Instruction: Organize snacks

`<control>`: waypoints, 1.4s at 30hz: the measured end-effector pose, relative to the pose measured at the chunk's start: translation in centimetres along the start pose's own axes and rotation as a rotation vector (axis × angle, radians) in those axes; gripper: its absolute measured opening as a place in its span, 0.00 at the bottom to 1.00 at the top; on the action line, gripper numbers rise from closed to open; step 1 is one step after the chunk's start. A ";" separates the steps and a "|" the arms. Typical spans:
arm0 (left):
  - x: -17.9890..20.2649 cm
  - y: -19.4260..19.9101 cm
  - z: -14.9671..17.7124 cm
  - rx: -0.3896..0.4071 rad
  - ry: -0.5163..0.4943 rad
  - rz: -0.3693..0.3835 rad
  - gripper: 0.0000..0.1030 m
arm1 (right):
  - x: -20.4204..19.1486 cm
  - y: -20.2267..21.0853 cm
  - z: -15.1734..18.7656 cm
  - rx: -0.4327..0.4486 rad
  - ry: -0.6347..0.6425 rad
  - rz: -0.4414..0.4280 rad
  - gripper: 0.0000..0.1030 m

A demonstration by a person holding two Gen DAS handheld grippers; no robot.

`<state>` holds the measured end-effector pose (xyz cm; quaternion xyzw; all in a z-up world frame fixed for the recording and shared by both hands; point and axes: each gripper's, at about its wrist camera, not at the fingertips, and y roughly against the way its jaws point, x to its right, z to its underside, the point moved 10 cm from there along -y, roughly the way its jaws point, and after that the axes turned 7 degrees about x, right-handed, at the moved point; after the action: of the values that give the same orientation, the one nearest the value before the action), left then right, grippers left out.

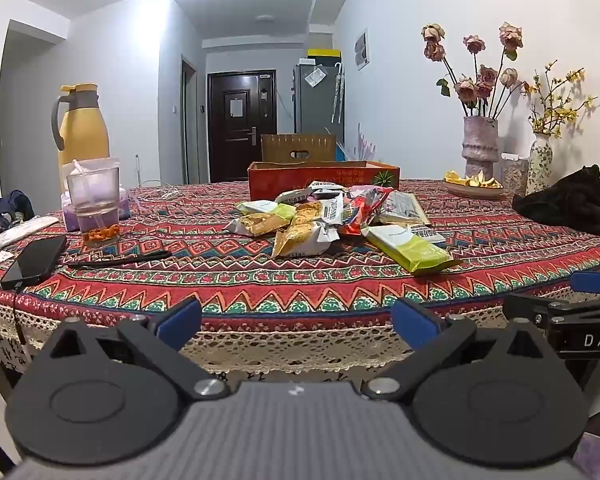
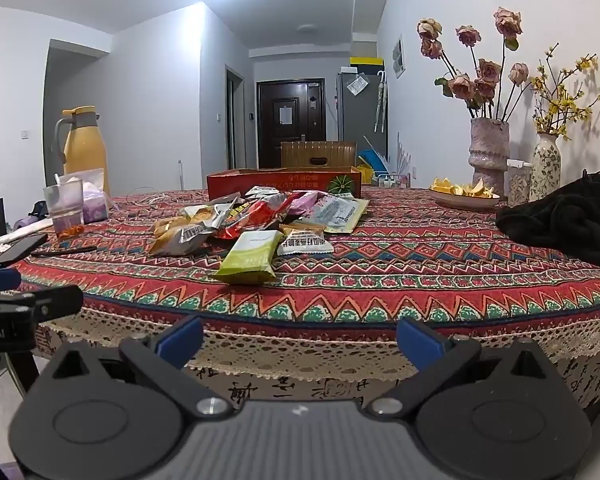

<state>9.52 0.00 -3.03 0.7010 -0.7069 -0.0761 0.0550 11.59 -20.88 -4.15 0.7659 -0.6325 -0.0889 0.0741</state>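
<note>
A heap of snack packets (image 1: 324, 216) (image 2: 260, 220) lies in the middle of a table under a red patterned cloth (image 1: 260, 276) (image 2: 400, 272). A green-and-white packet (image 1: 412, 248) (image 2: 252, 256) lies nearest the front edge. Behind the heap stands a low red cardboard box (image 1: 324, 178) (image 2: 284, 184). My left gripper (image 1: 296, 322) hovers before the table's lace edge, open, nothing between its blue pads. My right gripper (image 2: 298, 338) hangs beside it, also open and empty. Each gripper shows at the edge of the other's view: the right gripper (image 1: 580, 300) and the left gripper (image 2: 16, 296).
On the left stand a yellow jug (image 1: 82, 124), a clear cup (image 1: 94, 204), a phone (image 1: 34, 262) and a black pen (image 1: 120, 259). At the right are a plate of peels (image 1: 474, 184), two flower vases (image 1: 480, 148) and a black cloth bundle (image 1: 568, 202).
</note>
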 end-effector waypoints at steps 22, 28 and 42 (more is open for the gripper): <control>0.0 0.0 0.0 0.001 -0.002 -0.001 1.00 | -0.4 0.0 0.3 0.000 -0.001 0.003 1.00; 0.0 0.0 0.0 0.001 -0.002 -0.002 1.00 | 0.0 -0.1 0.0 0.001 -0.001 0.001 1.00; 0.0 0.0 0.0 0.002 -0.003 -0.001 1.00 | 0.1 -0.1 -0.1 0.001 -0.003 0.001 1.00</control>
<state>9.53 0.00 -3.03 0.7013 -0.7068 -0.0765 0.0531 11.70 -20.97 -4.04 0.7654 -0.6331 -0.0896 0.0729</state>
